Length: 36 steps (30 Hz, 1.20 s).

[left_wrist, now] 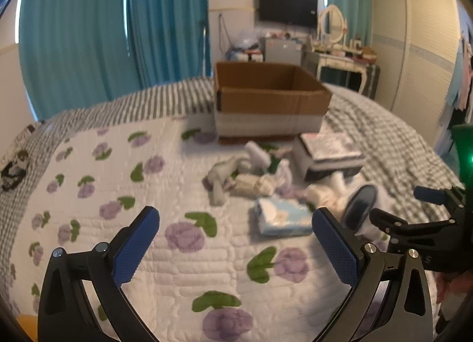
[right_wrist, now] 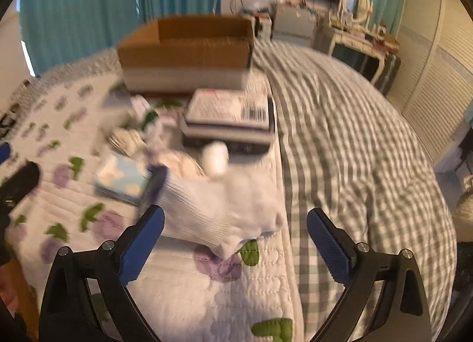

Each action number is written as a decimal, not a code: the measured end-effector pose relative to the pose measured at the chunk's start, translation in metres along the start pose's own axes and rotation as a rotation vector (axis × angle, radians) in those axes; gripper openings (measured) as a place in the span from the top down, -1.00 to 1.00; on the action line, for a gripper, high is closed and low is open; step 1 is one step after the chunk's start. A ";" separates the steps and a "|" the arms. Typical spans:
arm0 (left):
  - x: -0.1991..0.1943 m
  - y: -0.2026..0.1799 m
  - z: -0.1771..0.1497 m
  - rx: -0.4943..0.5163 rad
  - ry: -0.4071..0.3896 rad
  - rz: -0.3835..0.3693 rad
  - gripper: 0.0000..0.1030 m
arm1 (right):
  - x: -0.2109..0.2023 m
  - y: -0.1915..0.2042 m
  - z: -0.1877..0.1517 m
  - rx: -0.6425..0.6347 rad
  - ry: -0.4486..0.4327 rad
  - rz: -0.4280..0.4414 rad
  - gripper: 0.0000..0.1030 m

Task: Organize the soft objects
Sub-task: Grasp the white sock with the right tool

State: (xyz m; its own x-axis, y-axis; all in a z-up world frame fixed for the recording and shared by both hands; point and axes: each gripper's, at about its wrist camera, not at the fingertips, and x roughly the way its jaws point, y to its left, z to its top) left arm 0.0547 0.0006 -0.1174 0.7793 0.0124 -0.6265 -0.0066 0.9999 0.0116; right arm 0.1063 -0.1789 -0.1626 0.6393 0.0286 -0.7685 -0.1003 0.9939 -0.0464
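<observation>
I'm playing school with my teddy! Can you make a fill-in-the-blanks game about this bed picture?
1. The cardboard box sits on the ____.
2. The curtains are ____.
3. The white sock lies just ahead of the ____ gripper.
4. The flowers on the quilt are ____.

Missing words: bed; teal; right; purple

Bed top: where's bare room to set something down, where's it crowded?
Free: floral quilt left of the tissue pack, in front of the left gripper; checked blanket right of the flat box. Crowded: socks and white sock below the cardboard box.
</observation>
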 end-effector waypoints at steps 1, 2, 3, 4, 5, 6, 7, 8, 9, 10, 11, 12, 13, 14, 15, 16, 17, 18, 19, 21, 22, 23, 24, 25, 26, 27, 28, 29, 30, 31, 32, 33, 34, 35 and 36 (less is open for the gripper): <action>0.004 0.002 -0.003 -0.005 0.012 0.001 -1.00 | 0.009 -0.001 -0.001 0.005 0.018 -0.005 -0.86; 0.008 0.005 -0.003 -0.008 0.020 -0.001 -1.00 | 0.017 -0.002 -0.001 0.014 0.034 -0.010 -0.85; 0.011 0.006 -0.005 -0.011 0.032 -0.004 -1.00 | 0.024 -0.004 -0.001 0.022 0.045 -0.013 -0.85; 0.014 0.006 -0.006 -0.010 0.039 -0.006 -1.00 | 0.029 -0.004 0.000 0.028 0.049 -0.007 -0.85; 0.018 0.005 -0.007 -0.007 0.046 -0.008 -1.00 | 0.031 -0.003 0.001 0.032 0.050 -0.004 -0.85; 0.021 0.004 -0.008 -0.003 0.051 -0.011 -1.00 | 0.035 -0.002 0.003 0.035 0.048 -0.001 -0.85; 0.024 0.001 -0.009 0.004 0.058 -0.017 -1.00 | 0.039 -0.001 0.005 0.030 0.049 -0.001 -0.85; 0.027 0.000 -0.009 0.010 0.065 -0.022 -1.00 | 0.044 0.000 0.007 0.025 0.058 0.001 -0.84; 0.030 -0.002 -0.010 0.016 0.070 -0.025 -1.00 | 0.050 0.000 0.006 0.030 0.073 0.013 -0.82; 0.033 -0.003 -0.010 0.022 0.075 -0.029 -1.00 | 0.054 -0.001 0.006 0.041 0.088 0.034 -0.76; 0.037 -0.007 -0.011 0.031 0.085 -0.036 -1.00 | 0.057 -0.002 0.005 0.059 0.099 0.050 -0.75; 0.039 -0.009 -0.012 0.037 0.092 -0.040 -1.00 | 0.058 -0.003 0.005 0.067 0.099 0.058 -0.67; 0.042 -0.010 -0.012 0.041 0.098 -0.044 -1.00 | 0.055 -0.004 0.005 0.070 0.093 0.071 -0.52; 0.045 -0.013 -0.013 0.047 0.108 -0.049 -1.00 | 0.051 -0.005 0.006 0.073 0.084 0.078 -0.43; 0.047 -0.015 -0.014 0.050 0.114 -0.054 -1.00 | 0.046 -0.007 0.007 0.078 0.072 0.076 -0.19; 0.050 -0.017 -0.014 0.053 0.120 -0.055 -1.00 | 0.038 -0.012 0.009 0.094 0.052 0.091 -0.08; 0.052 -0.019 -0.014 0.059 0.127 -0.057 -1.00 | 0.033 -0.014 0.010 0.108 0.039 0.111 0.00; 0.055 -0.022 -0.014 0.065 0.133 -0.060 -1.00 | 0.029 -0.018 0.012 0.118 0.025 0.122 0.15; 0.057 -0.025 -0.013 0.070 0.139 -0.063 -1.00 | 0.026 -0.021 0.013 0.122 0.011 0.121 0.16; 0.060 -0.029 -0.012 0.076 0.148 -0.069 -1.00 | 0.024 -0.023 0.013 0.123 0.000 0.116 0.22; 0.062 -0.031 -0.011 0.079 0.152 -0.072 -1.00 | 0.023 -0.025 0.013 0.131 -0.005 0.120 0.27; 0.064 -0.034 -0.010 0.084 0.155 -0.074 -1.00 | 0.021 -0.026 0.013 0.137 -0.015 0.123 0.33; 0.066 -0.036 -0.010 0.088 0.159 -0.071 -1.00 | 0.019 -0.028 0.013 0.139 -0.032 0.119 0.63; 0.068 -0.038 -0.009 0.088 0.156 -0.069 -1.00 | 0.016 -0.029 0.015 0.142 -0.049 0.113 0.64; 0.069 -0.039 -0.008 0.087 0.151 -0.073 -1.00 | 0.014 -0.031 0.017 0.146 -0.060 0.121 0.64; 0.070 -0.041 -0.008 0.089 0.153 -0.075 -1.00 | 0.013 -0.032 0.017 0.145 -0.057 0.127 0.64; 0.073 -0.043 -0.008 0.092 0.159 -0.071 -1.00 | 0.014 -0.032 0.018 0.141 -0.054 0.124 0.64; 0.078 -0.045 -0.007 0.103 0.174 -0.061 -1.00 | 0.018 -0.033 0.017 0.144 -0.042 0.128 0.64; 0.081 -0.047 -0.007 0.111 0.184 -0.057 -1.00 | 0.023 -0.035 0.016 0.145 -0.027 0.137 0.63; 0.084 -0.049 -0.007 0.116 0.190 -0.052 -1.00 | 0.027 -0.035 0.015 0.144 -0.018 0.138 0.62; 0.087 -0.050 -0.008 0.122 0.198 -0.045 -1.00 | 0.029 -0.037 0.013 0.151 -0.023 0.128 0.59; 0.089 -0.051 -0.008 0.124 0.205 -0.040 -1.00 | 0.031 -0.039 0.012 0.162 -0.017 0.129 0.57; 0.092 -0.050 -0.009 0.122 0.211 -0.031 -1.00 | 0.035 -0.040 0.011 0.171 0.003 0.132 0.55; 0.095 -0.050 -0.008 0.119 0.215 -0.023 -1.00 | 0.036 -0.042 0.010 0.175 0.004 0.128 0.54; 0.097 -0.048 -0.008 0.112 0.219 -0.022 -1.00 | 0.038 -0.043 0.009 0.178 0.003 0.126 0.50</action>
State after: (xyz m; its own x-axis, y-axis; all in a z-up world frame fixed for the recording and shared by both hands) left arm 0.1259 -0.0464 -0.1851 0.6237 0.0042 -0.7817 0.0878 0.9933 0.0754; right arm 0.1419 -0.2197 -0.1837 0.6278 0.1534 -0.7631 -0.0427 0.9857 0.1631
